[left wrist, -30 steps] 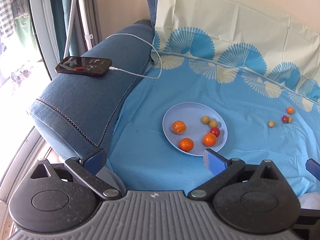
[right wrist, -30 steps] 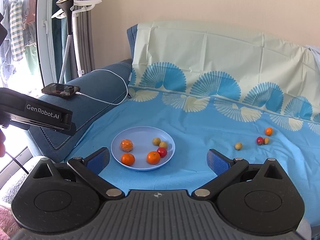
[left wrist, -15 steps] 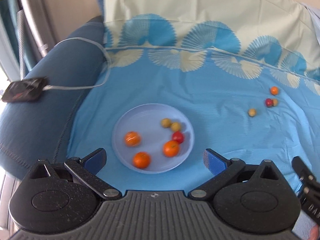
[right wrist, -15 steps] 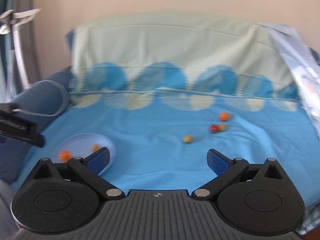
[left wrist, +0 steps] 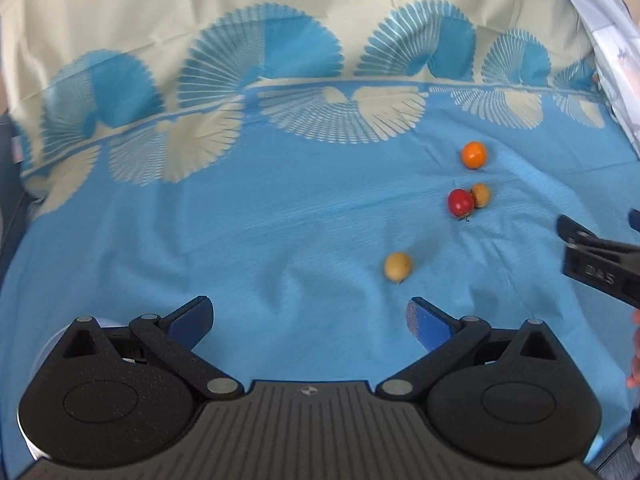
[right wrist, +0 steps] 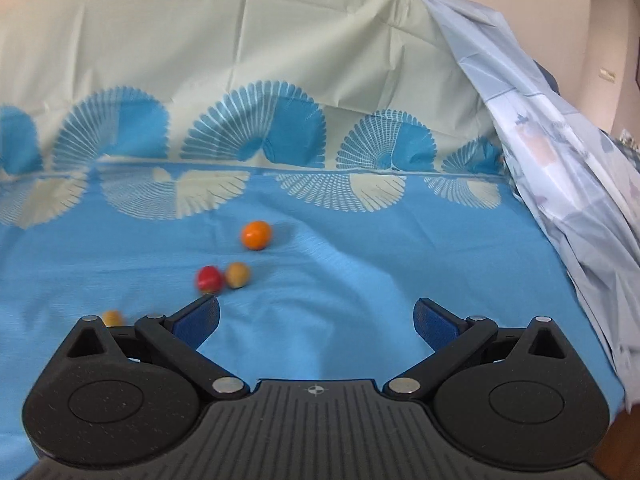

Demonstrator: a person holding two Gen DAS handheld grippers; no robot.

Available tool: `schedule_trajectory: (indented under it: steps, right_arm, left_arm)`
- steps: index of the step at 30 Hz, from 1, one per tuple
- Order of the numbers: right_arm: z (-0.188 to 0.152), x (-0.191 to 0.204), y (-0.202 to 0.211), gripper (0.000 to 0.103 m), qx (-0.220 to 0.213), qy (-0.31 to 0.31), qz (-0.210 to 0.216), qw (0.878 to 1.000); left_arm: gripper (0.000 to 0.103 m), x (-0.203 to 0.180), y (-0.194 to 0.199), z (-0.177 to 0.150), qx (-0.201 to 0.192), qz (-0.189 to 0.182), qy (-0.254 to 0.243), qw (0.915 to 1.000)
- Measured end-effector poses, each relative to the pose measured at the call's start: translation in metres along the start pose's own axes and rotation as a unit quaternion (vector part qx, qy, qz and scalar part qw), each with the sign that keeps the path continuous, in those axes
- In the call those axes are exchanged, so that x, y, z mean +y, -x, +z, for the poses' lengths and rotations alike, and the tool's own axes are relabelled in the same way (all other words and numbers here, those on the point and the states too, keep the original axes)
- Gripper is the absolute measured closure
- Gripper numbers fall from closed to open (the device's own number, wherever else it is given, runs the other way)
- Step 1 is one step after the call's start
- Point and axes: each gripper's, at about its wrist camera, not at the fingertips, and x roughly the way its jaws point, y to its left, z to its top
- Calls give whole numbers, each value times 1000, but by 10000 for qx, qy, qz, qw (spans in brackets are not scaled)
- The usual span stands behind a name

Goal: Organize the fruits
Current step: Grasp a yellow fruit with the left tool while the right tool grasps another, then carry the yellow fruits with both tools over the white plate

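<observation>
Four loose fruits lie on the blue sheet (left wrist: 280,232). A small orange (left wrist: 473,155) is farthest, a red tomato (left wrist: 461,202) touches a tan fruit (left wrist: 480,195), and a yellow fruit (left wrist: 397,266) lies nearest. My left gripper (left wrist: 310,318) hangs open and empty just short of the yellow fruit. The plate's pale rim (left wrist: 44,356) peeks out behind its left finger. In the right wrist view the orange (right wrist: 256,235), tomato (right wrist: 209,279), tan fruit (right wrist: 237,275) and yellow fruit (right wrist: 112,317) sit left of centre. My right gripper (right wrist: 316,316) is open and empty, to their right.
The sheet drapes up over the sofa back (right wrist: 240,40). A pale patterned cloth (right wrist: 560,184) hangs over the right side. The right gripper's black body (left wrist: 596,264) and a bit of a hand (left wrist: 634,360) show at the right edge of the left wrist view.
Both grippers swung right, away from the plate and toward the loose fruits. The plate has nearly left the left wrist view and has left the right wrist view. Both stayed open.
</observation>
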Motion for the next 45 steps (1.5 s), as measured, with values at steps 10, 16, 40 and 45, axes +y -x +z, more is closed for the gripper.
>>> schedule_trajectory:
  steps: [10,16,40,45]
  right_arm:
    - [-3,34,-151,1,548,591,1106,9906]
    - [-1,42,-156,11,316,621,1270,9894]
    - [6,15,112,74,-370,-409,1843,9813]
    - [-10,50,184,74,-186,-280,2486,9680]
  left_arm:
    - [0,-49,-116,17,327,59,-690,9971]
    - [35,-38,-118,19,118,-183,-307,9993]
    - [76,61,138,-49,-495,-220,282,9981]
    - [76,98,185,-103,-201,-5,490,9986]
